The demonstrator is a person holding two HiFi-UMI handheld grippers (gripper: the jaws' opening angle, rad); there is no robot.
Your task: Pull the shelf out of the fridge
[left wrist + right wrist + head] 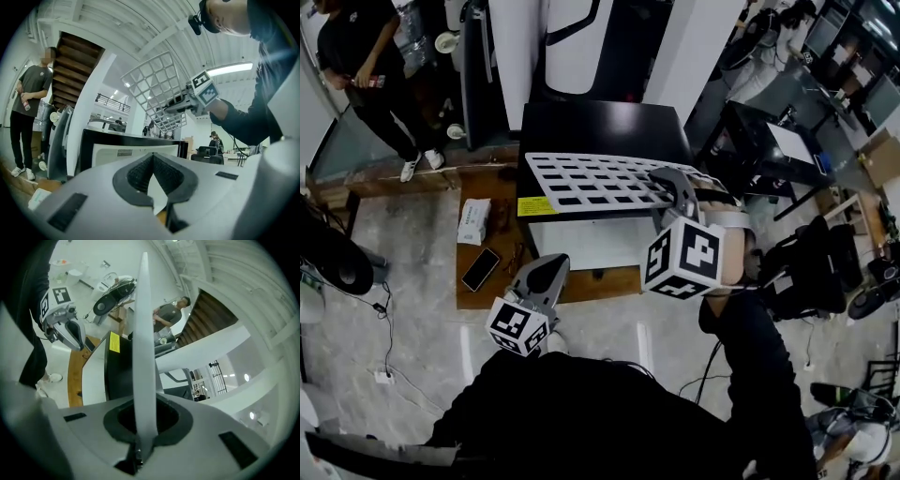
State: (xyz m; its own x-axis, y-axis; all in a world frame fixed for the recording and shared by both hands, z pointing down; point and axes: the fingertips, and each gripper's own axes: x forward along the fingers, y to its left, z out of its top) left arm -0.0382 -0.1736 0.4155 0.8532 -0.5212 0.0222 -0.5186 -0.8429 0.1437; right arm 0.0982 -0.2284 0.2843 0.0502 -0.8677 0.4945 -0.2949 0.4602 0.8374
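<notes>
**Shelf held over the fridge, left hand-held gripper empty**

At the far left a person (pixel 364 66) in dark clothes stands on the floor, well apart from the work. Nearer the middle, a low wooden platform (pixel 492 291) carries the fridge. A white box (pixel 474 221) and a dark phone (pixel 480 269) lie on the platform's left part, beside the fridge.

The left hand-held gripper (pixel 550 265) hangs low over the platform's front edge, below the fridge's white face, with its marker cube (pixel 517 328) towards the person holding it. In its own view, the left gripper's jaws (pixel 152 157) are drawn together at the tips, with nothing caught between the dark pads.

The fridge (pixel 605 127) is a small black box with a glossy top and a yellow label (pixel 537 205) at its front left corner.

The shelf (pixel 595 178), a flat white grid of square openings, is outside the fridge. It hovers across the front part of the fridge top, clear of the platform. From the left gripper view it stands raised in the air, tilted, with the ceiling showing through its openings (pixel 157 86).

The right hand-held gripper (pixel 664 178) grips the shelf at its right end, and its marker cube (pixel 682 258) is nearer the person. In the right gripper view the jaws (pixel 144 420) are pinched narrow on the shelf's edge. The shelf (pixel 143 329) runs away from them edge-on as a thin white strip.
</notes>
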